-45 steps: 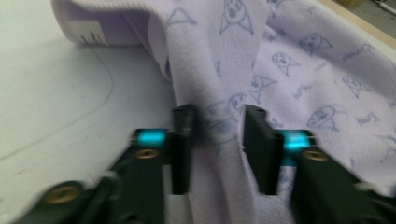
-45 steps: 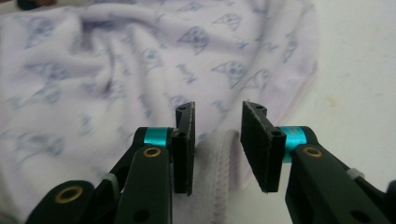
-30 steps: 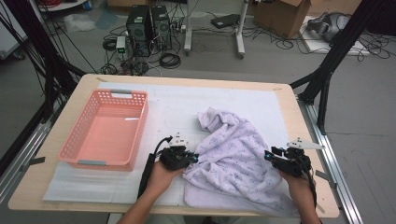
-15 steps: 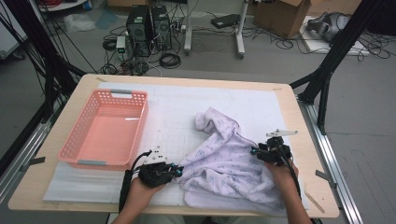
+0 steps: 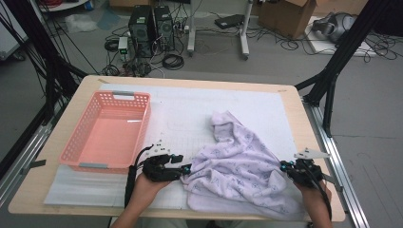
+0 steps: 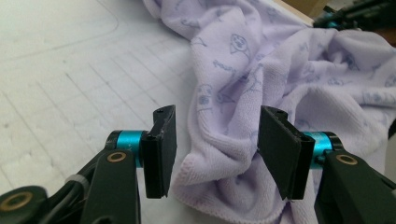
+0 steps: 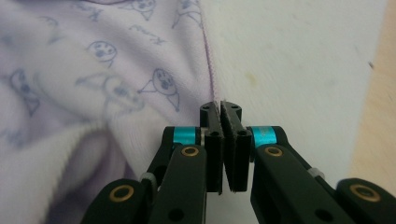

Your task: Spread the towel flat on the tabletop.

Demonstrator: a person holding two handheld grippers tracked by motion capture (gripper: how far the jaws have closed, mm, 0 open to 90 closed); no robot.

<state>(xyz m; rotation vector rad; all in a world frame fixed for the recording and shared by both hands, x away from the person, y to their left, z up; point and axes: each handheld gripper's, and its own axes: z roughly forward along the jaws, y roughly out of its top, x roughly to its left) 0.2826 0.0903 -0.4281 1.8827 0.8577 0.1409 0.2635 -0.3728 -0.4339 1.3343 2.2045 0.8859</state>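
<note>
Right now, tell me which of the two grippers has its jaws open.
The left gripper: its jaws, which have just been opening, stand apart around a fold of the lilac towel without pressing it. The right gripper is pinched shut at the towel's edge.

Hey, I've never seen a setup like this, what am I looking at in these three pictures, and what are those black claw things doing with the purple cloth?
A person sits at a wooden table and holds a hand tool with two black jaws in each hand. The high view looks down from above. The other two pictures come from small cameras riding on the tools, looking along the jaws.

On the white mat lie a pink basket and a crumpled lilac towel printed with little cartoon faces.

The left gripper has just been opening: its jaws stand apart with a fold of towel between them, and the pads are not pressing on it. The right gripper has just closed. Its jaws meet right at the towel's hemmed edge, seemingly pinching it, though the fabric between the pads is too thin to see for sure.
</note>
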